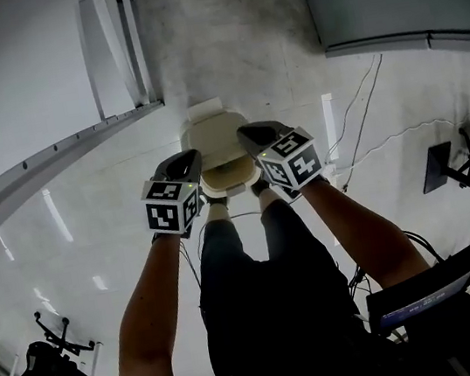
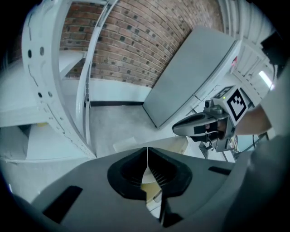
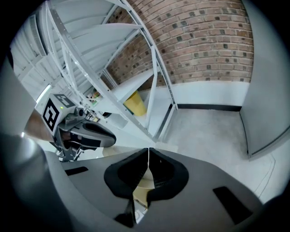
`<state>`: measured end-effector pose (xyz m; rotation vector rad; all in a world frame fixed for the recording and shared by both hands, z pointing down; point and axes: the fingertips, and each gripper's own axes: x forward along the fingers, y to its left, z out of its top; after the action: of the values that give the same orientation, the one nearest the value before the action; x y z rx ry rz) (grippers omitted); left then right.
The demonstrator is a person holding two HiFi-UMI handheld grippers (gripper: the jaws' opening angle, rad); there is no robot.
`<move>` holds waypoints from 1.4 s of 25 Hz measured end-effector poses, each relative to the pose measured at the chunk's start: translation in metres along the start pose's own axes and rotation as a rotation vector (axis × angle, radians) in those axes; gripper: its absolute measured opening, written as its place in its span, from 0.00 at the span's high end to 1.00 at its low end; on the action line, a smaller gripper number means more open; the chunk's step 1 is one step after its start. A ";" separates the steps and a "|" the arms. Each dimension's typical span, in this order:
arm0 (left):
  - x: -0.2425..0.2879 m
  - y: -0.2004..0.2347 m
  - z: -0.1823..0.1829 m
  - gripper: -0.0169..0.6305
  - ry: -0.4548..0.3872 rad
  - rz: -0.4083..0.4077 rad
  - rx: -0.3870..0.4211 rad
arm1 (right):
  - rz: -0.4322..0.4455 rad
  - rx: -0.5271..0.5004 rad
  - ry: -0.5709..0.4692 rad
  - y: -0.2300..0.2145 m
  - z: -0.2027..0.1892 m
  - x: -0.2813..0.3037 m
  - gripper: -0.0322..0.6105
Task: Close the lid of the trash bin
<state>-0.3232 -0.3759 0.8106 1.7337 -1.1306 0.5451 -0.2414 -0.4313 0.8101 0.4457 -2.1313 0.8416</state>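
Approach step: I hold the left tool (image 1: 193,156) and right tool (image 1: 246,131), both clenched and empty, over the trash bin (image 1: 232,180). Next: press the seemingly raised lid (image 1: 216,133) down.

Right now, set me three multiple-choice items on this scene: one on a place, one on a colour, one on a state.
1. The trash bin stands: A on a shelf; B on the floor; C on a table.
2. The trash bin is: A black; B red; C cream.
3. The left tongs are: A shut on nothing; B wide open; C shut on a rag.

Answers:
1 B, the head view shows pale floor all around it.
2 C, its whole body looks cream.
3 A, the left gripper view shows the tips meeting with nothing between them.
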 end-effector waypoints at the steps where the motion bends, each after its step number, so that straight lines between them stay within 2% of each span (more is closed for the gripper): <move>1: 0.002 -0.006 -0.014 0.97 0.021 -0.009 -0.003 | 0.004 0.011 0.017 0.003 -0.014 -0.002 0.94; 10: 0.043 -0.032 -0.129 0.98 0.178 -0.054 -0.021 | 0.030 0.074 0.193 0.009 -0.144 0.016 0.94; 17: 0.091 -0.017 -0.188 0.98 0.279 -0.045 0.010 | 0.035 0.096 0.268 -0.008 -0.208 0.057 0.94; 22: 0.106 -0.010 -0.197 0.98 0.295 -0.036 0.023 | 0.027 0.107 0.270 -0.016 -0.225 0.072 0.94; 29: 0.109 -0.010 -0.200 0.98 0.277 -0.043 0.045 | 0.015 0.093 0.269 -0.017 -0.228 0.075 0.94; 35: 0.111 -0.006 -0.202 0.98 0.280 -0.042 0.013 | -0.001 0.103 0.275 -0.017 -0.229 0.078 0.94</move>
<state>-0.2403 -0.2453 0.9810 1.6288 -0.8924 0.7451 -0.1564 -0.2871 0.9856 0.3608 -1.8412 0.9567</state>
